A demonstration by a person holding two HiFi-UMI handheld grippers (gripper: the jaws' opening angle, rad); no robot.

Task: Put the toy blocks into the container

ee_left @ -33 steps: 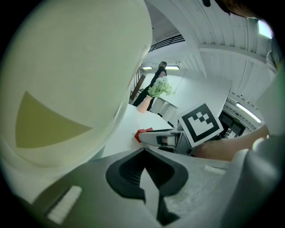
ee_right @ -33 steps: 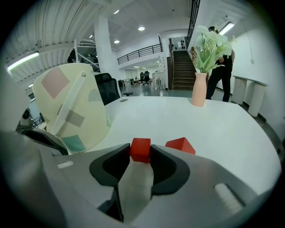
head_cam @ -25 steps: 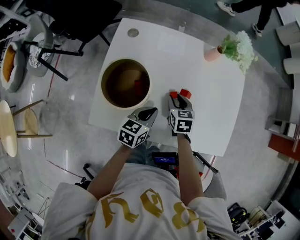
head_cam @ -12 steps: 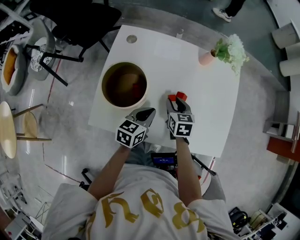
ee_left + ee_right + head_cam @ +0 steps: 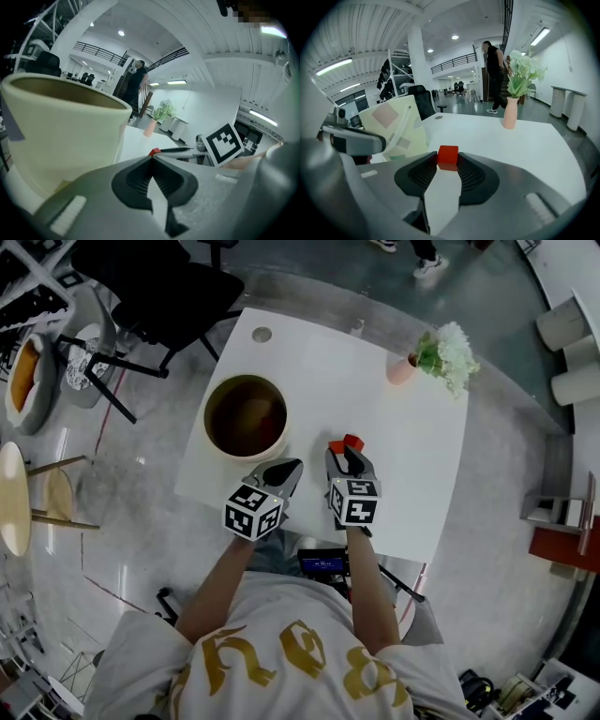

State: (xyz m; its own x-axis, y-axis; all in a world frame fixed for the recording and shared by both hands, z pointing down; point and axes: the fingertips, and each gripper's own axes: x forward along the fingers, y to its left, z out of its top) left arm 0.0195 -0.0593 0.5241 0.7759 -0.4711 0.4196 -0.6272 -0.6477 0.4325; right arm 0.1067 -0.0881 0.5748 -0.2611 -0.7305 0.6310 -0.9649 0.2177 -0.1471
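Observation:
A red toy block (image 5: 448, 154) is pinched between the tips of my right gripper (image 5: 448, 158), which is shut on it. From above, the red block (image 5: 350, 442) and right gripper (image 5: 345, 450) hang over the white table (image 5: 412, 456), to the right of the container. The round cream container (image 5: 246, 416) stands at the table's left; its inside is dark. My left gripper (image 5: 287, 468) is shut with nothing in it, just off the container's near right rim. In the left gripper view the container (image 5: 61, 136) fills the left, close to the shut left gripper (image 5: 151, 157).
A pink vase with white flowers (image 5: 434, 354) stands at the table's far right corner. A small grey disc (image 5: 262, 335) sits at the far left corner. Black chairs (image 5: 159, 296) stand beyond the table, and a person (image 5: 492, 75) walks in the background.
Both grippers have risen a little above the table. The right one still holds the red block, and the left one stays shut.

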